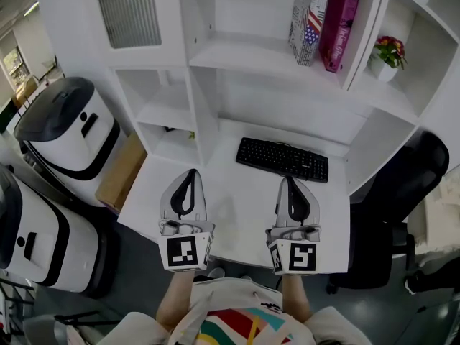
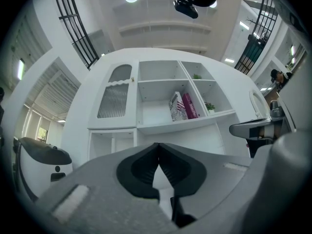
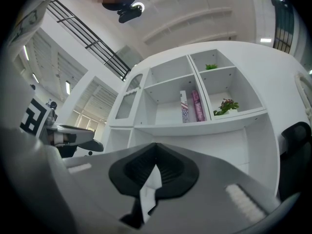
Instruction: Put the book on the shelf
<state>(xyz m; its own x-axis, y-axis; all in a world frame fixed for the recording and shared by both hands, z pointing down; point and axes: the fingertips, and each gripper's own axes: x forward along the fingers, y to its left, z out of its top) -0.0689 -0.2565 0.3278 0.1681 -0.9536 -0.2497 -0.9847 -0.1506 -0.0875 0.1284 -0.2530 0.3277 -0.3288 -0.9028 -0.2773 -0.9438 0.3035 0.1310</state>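
Two books stand upright on the white shelf [image 1: 244, 54] above the desk: a magenta book [image 1: 338, 29] and a flag-patterned book [image 1: 307, 21] left of it. Both also show in the left gripper view, the magenta book [image 2: 190, 106] beside the flag-patterned book [image 2: 176, 107], and in the right gripper view, the magenta book [image 3: 197, 106] next to the flag-patterned book [image 3: 185, 107]. My left gripper [image 1: 190, 172] and right gripper [image 1: 289, 180] hover side by side over the white desk [image 1: 237, 207], both shut with nothing held, well below the shelf.
A black keyboard [image 1: 282, 159] lies on the desk just beyond the grippers. A potted flower [image 1: 388, 52] sits in the cubby to the right of the books. A black office chair [image 1: 402, 207] stands at the right. White and black machines [image 1: 68, 131] and a cardboard box [image 1: 121, 171] stand at the left.
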